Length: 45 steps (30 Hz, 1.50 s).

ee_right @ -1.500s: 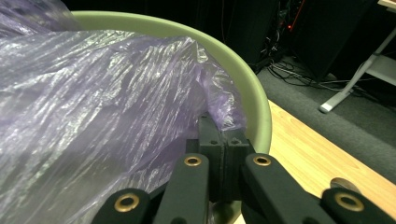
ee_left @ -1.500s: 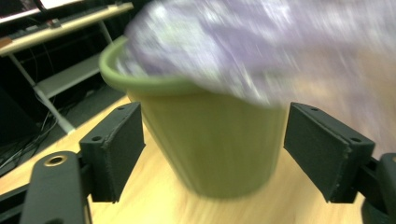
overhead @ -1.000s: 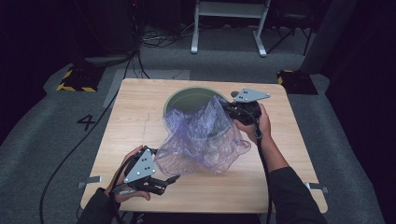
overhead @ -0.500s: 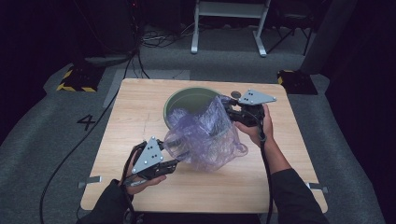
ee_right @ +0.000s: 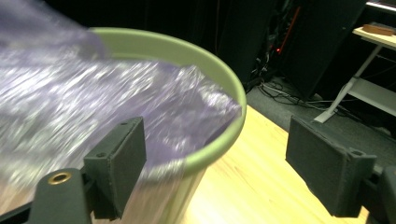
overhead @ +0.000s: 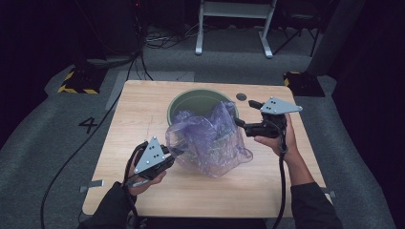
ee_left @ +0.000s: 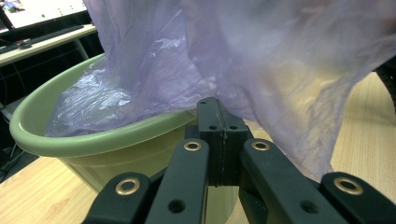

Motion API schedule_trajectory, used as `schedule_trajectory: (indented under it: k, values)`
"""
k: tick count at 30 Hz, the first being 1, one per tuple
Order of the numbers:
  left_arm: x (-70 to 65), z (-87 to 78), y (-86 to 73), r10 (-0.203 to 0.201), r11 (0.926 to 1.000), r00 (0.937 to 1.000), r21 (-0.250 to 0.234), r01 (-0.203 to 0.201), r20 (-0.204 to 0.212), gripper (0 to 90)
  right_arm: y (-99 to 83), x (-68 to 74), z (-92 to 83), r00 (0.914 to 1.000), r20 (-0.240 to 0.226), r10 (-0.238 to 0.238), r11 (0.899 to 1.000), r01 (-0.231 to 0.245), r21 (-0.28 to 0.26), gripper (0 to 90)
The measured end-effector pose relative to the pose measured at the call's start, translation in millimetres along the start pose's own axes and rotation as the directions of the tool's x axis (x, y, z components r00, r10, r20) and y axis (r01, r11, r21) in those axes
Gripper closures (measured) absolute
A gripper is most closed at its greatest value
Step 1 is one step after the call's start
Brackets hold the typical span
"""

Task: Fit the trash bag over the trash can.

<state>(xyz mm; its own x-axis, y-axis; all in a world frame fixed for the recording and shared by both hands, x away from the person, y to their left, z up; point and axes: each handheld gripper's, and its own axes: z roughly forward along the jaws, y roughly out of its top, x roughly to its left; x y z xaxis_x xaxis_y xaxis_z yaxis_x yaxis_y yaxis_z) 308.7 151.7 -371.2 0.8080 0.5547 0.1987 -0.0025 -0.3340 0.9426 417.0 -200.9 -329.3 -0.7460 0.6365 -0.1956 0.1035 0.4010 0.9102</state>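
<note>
A crumpled translucent purple plastic bag (overhead: 205, 138) spills from a round green bin (overhead: 191, 93) onto the wooden table (overhead: 143, 109). My left gripper (overhead: 171, 152) is at the bag's near left edge. Its jaws have just been closing and now stand shut (ee_left: 218, 116) on the film of the bag (ee_left: 261, 60), in front of the bin (ee_left: 93, 144). My right gripper (overhead: 244, 113) is beside the bin's right side. Its jaws have just been opening and stand wide (ee_right: 224, 158), with the bin rim (ee_right: 224, 88) and the bag (ee_right: 93, 93) ahead of them, untouched by the pads.
A small dark round mark (overhead: 241, 97) lies on the table behind the right gripper. Around the table are grey floor, cables (overhead: 157, 40), a white stand's legs (overhead: 234, 28) and yellow-black striped blocks (overhead: 79, 82).
The left gripper moved up to the bag's near edge and shut on it. The right gripper let go of the bag and drew off to the right; the bag sagged lower.
</note>
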Motion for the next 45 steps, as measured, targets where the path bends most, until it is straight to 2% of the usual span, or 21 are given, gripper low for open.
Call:
schedule_trajectory:
  k: [2, 5, 11, 14, 16, 19, 22, 24, 27, 31, 33, 35, 37, 38, 40, 42, 43, 45]
  values:
    - [0.9, 0.4, 0.3, -0.004, 1.0, 1.0, -0.005, 0.004, -0.002, 89.8, 1.8, 1.3, -5.3, 0.9992, 0.026, -0.031, 0.999, 0.031, 0.01, 23.2]
    - [1.7, 0.7, 0.3, -0.002, 1.0, 0.9999, 0.0, 0.002, -0.01, 89.8, 1.5, 2.6, -16.0, 0.9991, 0.02, -0.037, 0.999, 0.037, -0.006, 25.1]
    - [4.2, 2.5, -1.2, 0.0, 0.9999, 0.9999, 0.015, 0.001, -0.013, 89.8, -4.0, 17.1, -40.5, 0.9962, -0.068, -0.056, 0.998, 0.052, -0.047, 25.1]
    - [4.8, 3.0, -1.3, -0.004, 0.9999, 0.9999, 0.014, 0.004, -0.014, 89.8, -3.1, 31.8, -51.0, 0.9908, -0.129, -0.041, 0.997, 0.032, -0.073, 25.1]
    - [5.2, 3.5, -1.4, -0.005, 0.9998, 0.9999, 0.017, 0.005, -0.011, 89.8, -0.6, 45.0, -57.9, 0.9906, -0.115, -0.074, 0.995, 0.065, -0.082, 25.6]
    - [4.9, 5.5, -2.4, -0.004, 0.9998, 0.9999, 0.022, 0.004, -0.011, 89.9, 2.9, 66.4, -66.1, 0.9813, -0.148, -0.123, 0.987, 0.105, -0.121, 28.0]
    - [5.6, 7.5, -3.2, -0.011, 0.9996, 0.9999, 0.025, 0.011, -0.012, 89.9, 4.8, 87.0, -63.7, 0.9662, -0.155, -0.206, 0.976, 0.191, -0.106, 27.5]
    - [6.1, 8.3, -3.0, -0.01, 0.9996, 0.9999, 0.025, 0.011, -0.013, 89.8, 4.1, 94.3, -57.7, 0.9563, -0.181, -0.23, 0.972, 0.216, -0.092, 27.3]
    - [6.9, 8.9, -2.8, -0.011, 0.9997, 0.9999, 0.024, 0.011, -0.013, 89.9, 1.1, 100.3, -46.2, 0.9472, -0.19, -0.258, 0.966, 0.25, -0.066, 24.4]
    - [10.1, 10.0, -3.7, -0.021, 0.9994, 0.9997, 0.026, 0.021, -0.007, 89.9, -2.2, 106.7, -33.7, 0.9375, -0.188, -0.293, 0.956, 0.291, -0.039, 23.0]
    - [12.3, 10.1, -4.3, -0.027, 0.9993, 0.9996, 0.024, 0.027, -0.001, 89.9, -2.7, 109.4, -28.9, 0.9329, -0.183, -0.31, 0.95, 0.309, -0.035, 25.4]
    - [13.0, 9.9, -4.8, -0.033, 0.9993, 0.9995, 0.02, 0.033, -0.002, 89.9, -2.9, 113.1, -22.7, 0.9248, -0.156, -0.347, 0.937, 0.348, -0.022, 31.2]
    - [13.6, 8.7, -5.0, -0.033, 0.9993, 0.9994, 0.016, 0.033, -0.003, 89.9, -3.1, 115.0, -18.1, 0.9178, -0.149, -0.368, 0.929, 0.369, -0.025, 47.9]
    - [13.8, 7.9, -5.0, -0.035, 0.9993, 0.9994, 0.012, 0.035, -0.004, 89.9, -3.1, 115.8, -16.4, 0.9178, -0.15, -0.368, 0.929, 0.368, -0.026, 53.6]
    - [14.9, 5.8, -4.8, -0.033, 0.9994, 0.9994, 0.011, 0.033, -0.007, 89.9, -2.8, 116.4, -14.4, 0.9103, -0.132, -0.392, 0.919, 0.393, -0.018, 67.4]
    - [16.6, 3.9, -5.0, -0.034, 0.9994, 0.9993, 0.009, 0.034, -0.015, 89.9, -1.8, 116.0, -15.9, 0.9059, -0.109, -0.409, 0.912, 0.409, -0.025, 75.6]
    - [18.4, 2.6, -5.5, -0.038, 0.9992, 0.9991, 0.009, 0.038, -0.019, 89.9, -1.2, 114.9, -17.6, 0.9047, -0.104, -0.413, 0.911, 0.412, -0.037, 80.7]
    - [22.0, 0.7, -6.8, -0.043, 0.999, 0.9987, 0.012, 0.044, -0.028, 89.9, 1.3, 110.8, -22.0, 0.913, -0.06, -0.404, 0.915, 0.401, -0.045, 85.6]
